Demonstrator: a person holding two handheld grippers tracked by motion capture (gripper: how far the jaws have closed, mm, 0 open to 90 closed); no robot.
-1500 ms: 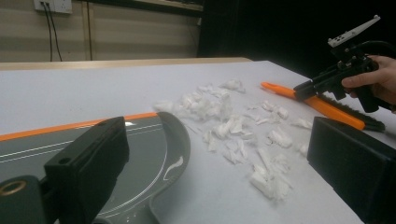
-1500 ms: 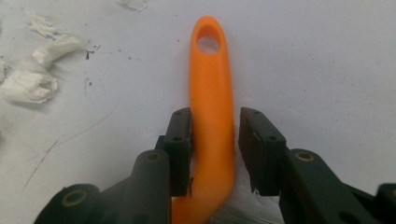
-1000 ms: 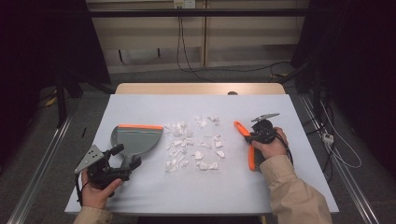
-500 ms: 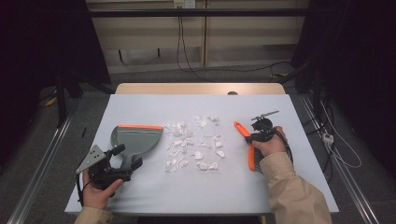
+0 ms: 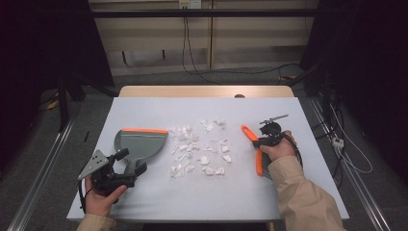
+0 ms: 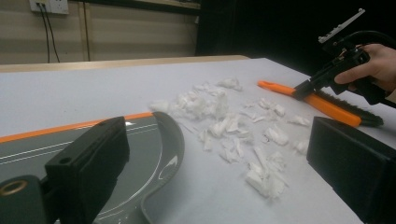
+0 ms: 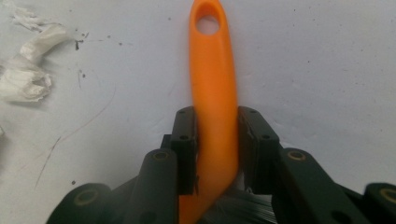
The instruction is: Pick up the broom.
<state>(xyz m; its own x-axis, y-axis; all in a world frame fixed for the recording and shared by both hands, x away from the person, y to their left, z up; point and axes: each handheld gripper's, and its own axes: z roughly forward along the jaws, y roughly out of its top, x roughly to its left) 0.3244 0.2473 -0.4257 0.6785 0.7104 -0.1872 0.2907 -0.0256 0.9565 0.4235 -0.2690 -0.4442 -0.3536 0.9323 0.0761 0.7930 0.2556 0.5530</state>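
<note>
clamping down on the orange brush handle now, the right gripper has its two black jaws pressed against either side of it, a firm grasp seen straight down the right gripper view. the handle's hanging hole points away from the jaws, and the dark bristles show just under them. from the high view the brush lies on the pale table at the right, the right hand wrapped round its gripper on top of it.

over on the left, the left gripper is held above the near left part of the table with its jaws spread wide and nothing between them, released. just ahead of it sits the grey dustpan with its orange lip on the far edge. between dustpan and brush lies the scatter of white paper scraps, loose on the surface, near the pan's right side and apart from the brush. the left gripper view looks across the pan's curved rim toward those scraps and the brush beyond.
</note>
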